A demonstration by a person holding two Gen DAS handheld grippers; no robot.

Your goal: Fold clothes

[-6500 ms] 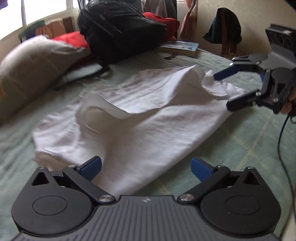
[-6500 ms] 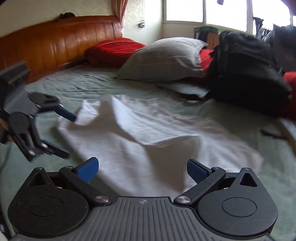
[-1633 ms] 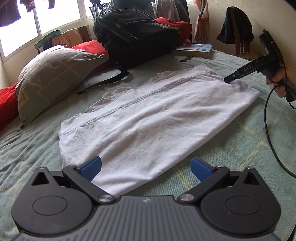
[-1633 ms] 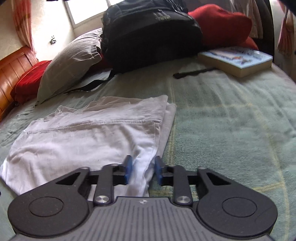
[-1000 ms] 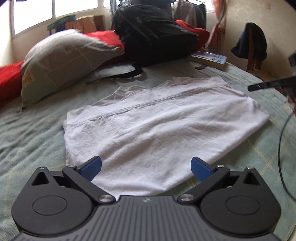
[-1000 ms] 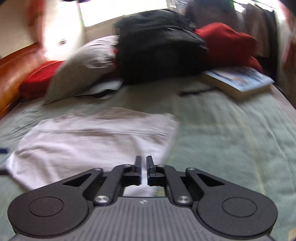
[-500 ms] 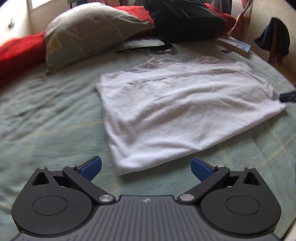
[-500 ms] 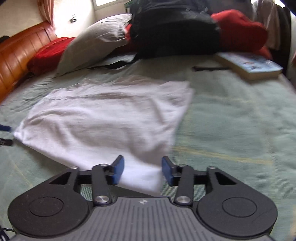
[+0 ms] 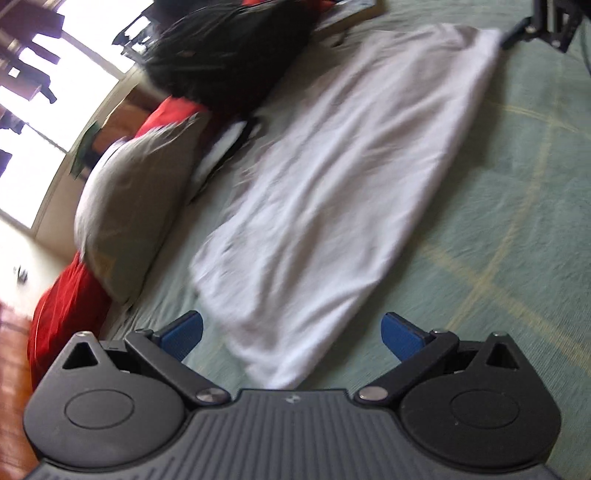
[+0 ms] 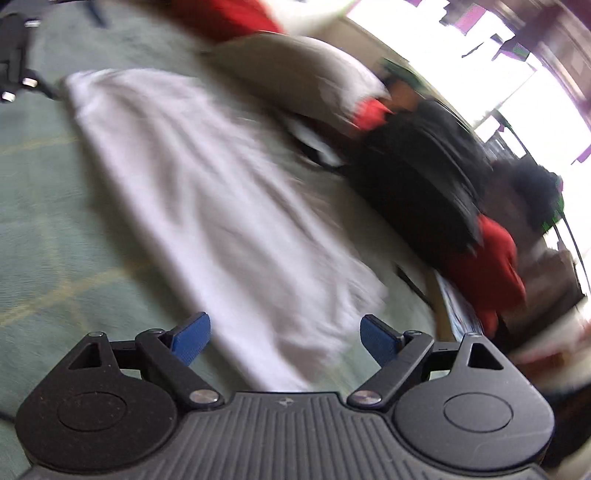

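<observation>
Left wrist view. White cotton garment (image 9: 332,192), already folded into a long flat panel, lay on the pale green checked bedspread (image 9: 517,192), stretched away from the camera. Left tool (image 9: 291,332) stood released, blue pads wide apart, the garment's near short end between them but untouched; likely placed there to take that end for a fold across the length. Right tool (image 9: 546,22) showed at the far end, just beside the garment's far corner, so each tool faced one short end. Grey pillow (image 9: 136,206), red cushion (image 9: 62,317) and black backpack (image 9: 225,55) lay along the garment's far side, apart from it. Picture blurred and tilted.

Against the picture half a second earlier: the scene sat level then, the garment spread broadside; now it ran lengthwise and the whole view was rolled, with the tool closer to the near end. Pads as wide as before.

Right wrist view. Same garment (image 10: 207,192) ran away from this camera too, its near end between the right tool's (image 10: 284,336) blue pads, which pressed on nothing; jaws opening. Left tool (image 10: 14,59) sat dark at the far corner. Pillow (image 10: 295,77) and backpack (image 10: 417,184) lay on the right side, heavily smeared.

Against one second earlier: jaws were nearly closed with nothing visibly between them; half a second earlier part-open. View has since rolled hard, and the garment lay lengthwise rather than across.
</observation>
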